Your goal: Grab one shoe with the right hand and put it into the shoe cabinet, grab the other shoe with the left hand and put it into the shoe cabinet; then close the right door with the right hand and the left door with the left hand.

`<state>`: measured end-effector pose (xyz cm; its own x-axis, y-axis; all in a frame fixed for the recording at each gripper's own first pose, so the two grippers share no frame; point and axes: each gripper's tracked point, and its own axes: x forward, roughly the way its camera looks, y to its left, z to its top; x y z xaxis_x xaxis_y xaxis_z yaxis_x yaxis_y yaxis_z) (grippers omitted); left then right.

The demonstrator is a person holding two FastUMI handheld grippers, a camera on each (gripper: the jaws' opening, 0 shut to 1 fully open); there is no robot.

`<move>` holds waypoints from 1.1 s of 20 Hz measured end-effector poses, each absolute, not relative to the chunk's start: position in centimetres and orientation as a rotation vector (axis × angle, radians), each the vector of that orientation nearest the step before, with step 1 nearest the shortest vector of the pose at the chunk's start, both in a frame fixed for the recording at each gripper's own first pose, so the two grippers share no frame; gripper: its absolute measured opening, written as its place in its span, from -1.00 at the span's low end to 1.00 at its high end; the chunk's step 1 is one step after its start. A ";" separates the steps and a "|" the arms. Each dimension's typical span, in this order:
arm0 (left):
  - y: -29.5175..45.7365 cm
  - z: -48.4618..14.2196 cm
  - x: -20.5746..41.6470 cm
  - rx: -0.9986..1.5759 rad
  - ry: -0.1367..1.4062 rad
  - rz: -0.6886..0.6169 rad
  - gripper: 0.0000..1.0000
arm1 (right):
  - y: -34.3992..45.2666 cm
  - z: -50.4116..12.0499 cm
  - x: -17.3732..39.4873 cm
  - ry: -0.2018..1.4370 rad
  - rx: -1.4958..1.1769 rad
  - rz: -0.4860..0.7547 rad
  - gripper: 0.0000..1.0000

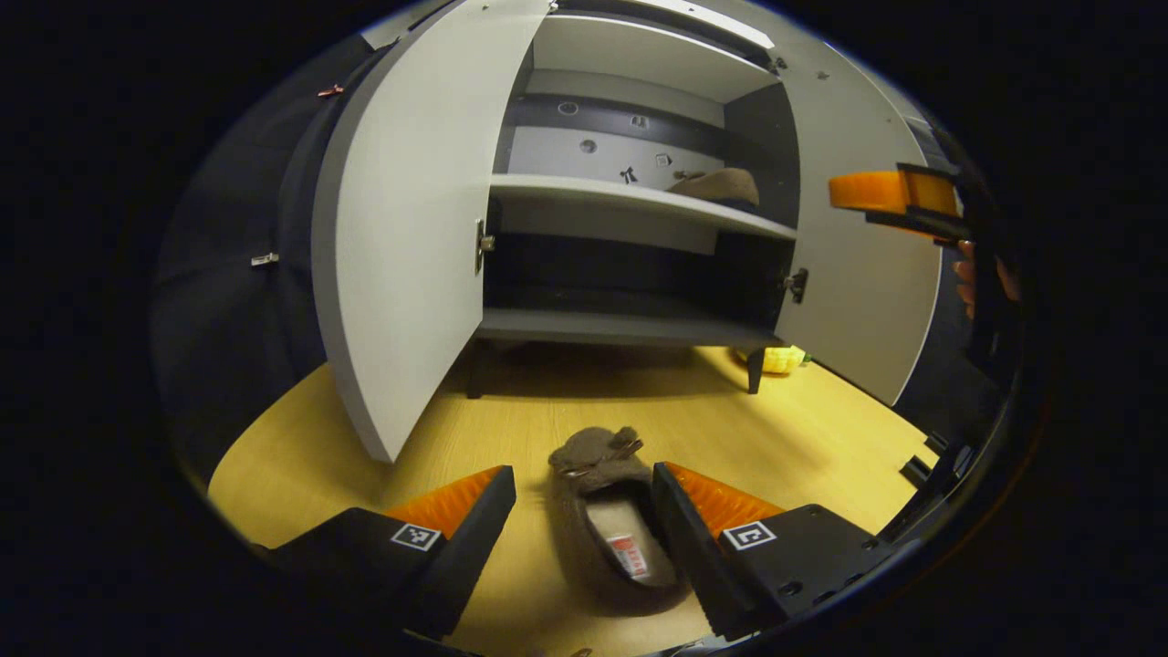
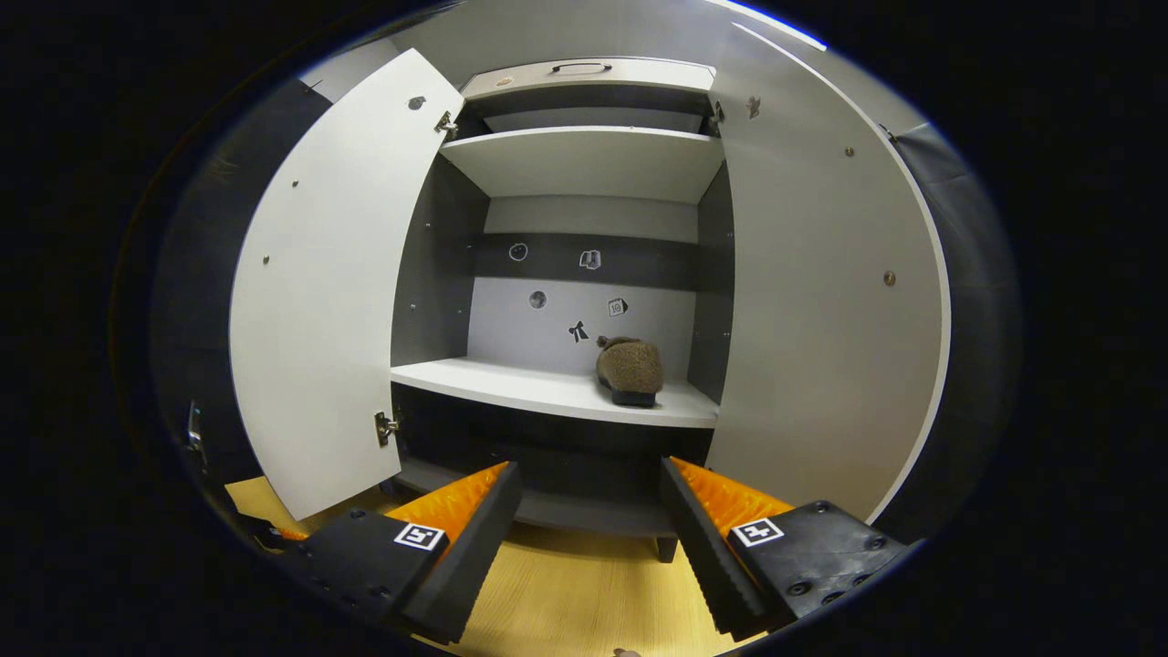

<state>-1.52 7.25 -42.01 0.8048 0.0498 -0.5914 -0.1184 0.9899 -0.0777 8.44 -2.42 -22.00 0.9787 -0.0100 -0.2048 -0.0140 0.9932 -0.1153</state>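
In the left gripper view we see our left gripper (image 1: 584,511) spread wide above the pale yellow wooden floor (image 1: 803,429), gripping nothing. Between its fingers lies a brown fuzzy slipper-style shoe (image 1: 607,520), toe towards the grey and white shoe cabinet (image 1: 639,205); its right edge is at the right finger, though we cannot tell if they touch. Both cabinet doors stand open: the left door (image 1: 401,237) and the right door (image 1: 858,292).

In the right gripper view our right gripper (image 2: 591,520) is likewise released and empty in front of the cabinet. The second brown fuzzy shoe (image 2: 630,370) sits on the white middle shelf (image 2: 538,388), towards its right end.

In the left gripper view, the right gripper also shows at the right edge, in a hand (image 1: 967,274).
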 end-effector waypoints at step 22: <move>8.1 -45.0 3.8 -0.018 0.668 0.076 -0.87 | -5.8 -28.8 9.2 0.384 -0.089 -0.024 0.97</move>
